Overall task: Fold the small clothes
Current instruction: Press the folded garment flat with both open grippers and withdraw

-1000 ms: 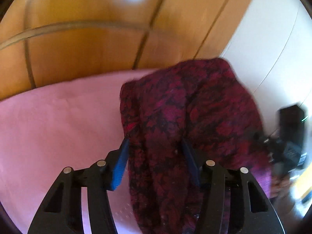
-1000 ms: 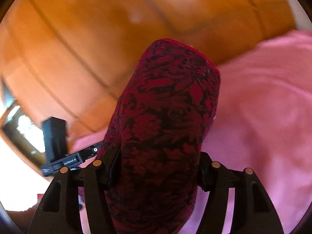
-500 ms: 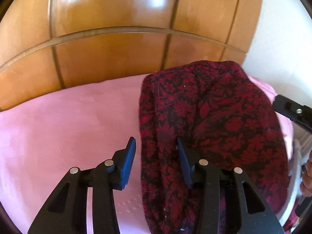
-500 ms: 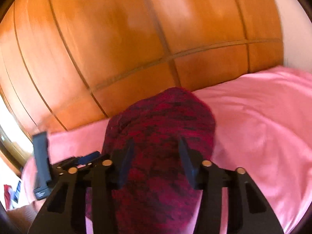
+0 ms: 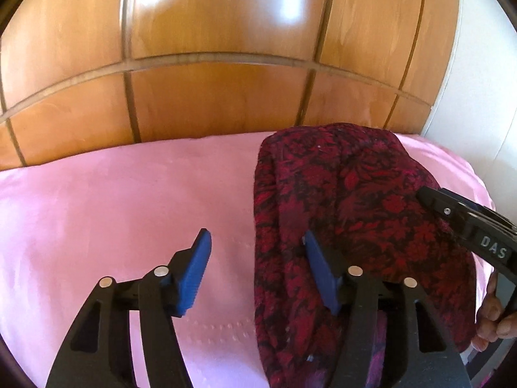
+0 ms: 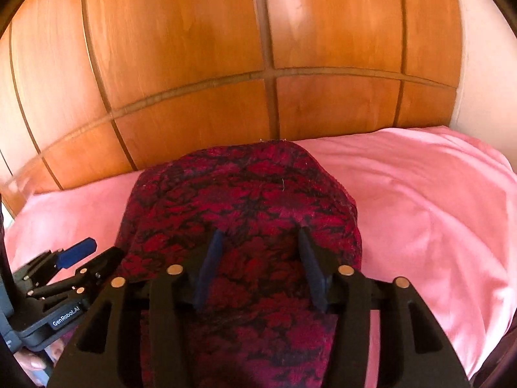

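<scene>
A dark red and black patterned knit garment [image 5: 349, 213] lies folded on the pink bed sheet [image 5: 113, 207]. My left gripper [image 5: 257, 249] is open at the garment's left edge; its right blue finger [image 5: 318, 271] rests against the cloth and its left finger is over bare sheet. In the right wrist view the same garment [image 6: 239, 200] lies under my right gripper [image 6: 260, 249], which is open with both fingers over the cloth. The left gripper also shows in the right wrist view [image 6: 77, 252], and the right gripper's body shows at the right edge of the left wrist view [image 5: 468, 226].
A wooden panelled headboard [image 5: 210, 97] rises just behind the bed. A white wall [image 5: 478, 80] stands at the right. The pink sheet [image 6: 420, 210] spreads to the right of the garment in the right wrist view.
Both grippers lowered the garment onto the sheet and opened. The cloth now lies flat instead of hanging between the fingers, and the views have tilted down and steadied.
</scene>
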`<state>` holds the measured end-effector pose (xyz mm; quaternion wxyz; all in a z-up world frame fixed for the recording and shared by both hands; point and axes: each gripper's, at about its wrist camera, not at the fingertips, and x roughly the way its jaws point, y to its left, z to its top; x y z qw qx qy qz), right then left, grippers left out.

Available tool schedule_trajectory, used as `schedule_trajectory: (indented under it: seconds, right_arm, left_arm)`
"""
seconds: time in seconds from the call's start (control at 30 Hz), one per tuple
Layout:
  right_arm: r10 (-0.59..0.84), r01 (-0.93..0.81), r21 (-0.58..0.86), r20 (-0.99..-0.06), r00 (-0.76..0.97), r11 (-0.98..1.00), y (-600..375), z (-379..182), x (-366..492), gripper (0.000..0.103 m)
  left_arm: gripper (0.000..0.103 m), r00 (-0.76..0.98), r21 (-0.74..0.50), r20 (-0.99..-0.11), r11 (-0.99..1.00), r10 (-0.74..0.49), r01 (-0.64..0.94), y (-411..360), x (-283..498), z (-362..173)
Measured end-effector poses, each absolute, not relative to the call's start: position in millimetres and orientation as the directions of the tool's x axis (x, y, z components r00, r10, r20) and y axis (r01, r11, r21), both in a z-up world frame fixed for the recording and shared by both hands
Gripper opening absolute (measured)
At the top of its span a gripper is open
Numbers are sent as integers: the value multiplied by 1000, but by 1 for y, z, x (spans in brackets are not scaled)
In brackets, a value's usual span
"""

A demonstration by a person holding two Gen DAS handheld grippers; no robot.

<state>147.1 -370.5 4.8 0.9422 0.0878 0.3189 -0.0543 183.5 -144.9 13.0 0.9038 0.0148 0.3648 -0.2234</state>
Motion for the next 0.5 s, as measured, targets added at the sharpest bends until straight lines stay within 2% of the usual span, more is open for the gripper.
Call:
schedule_trajectory:
  seconds: [0.13,0.5]
  right_arm:
    - [-42,156,142,-594,803,977,-362,6,127,58]
    - [-55,129,84,-595,802,988,-327,0,81,59]
  left_arm:
    - [60,645,-128,-660,903,-385,409,-140,175,14]
    - [60,634,-136,-685,918,-358,372,-129,169,6]
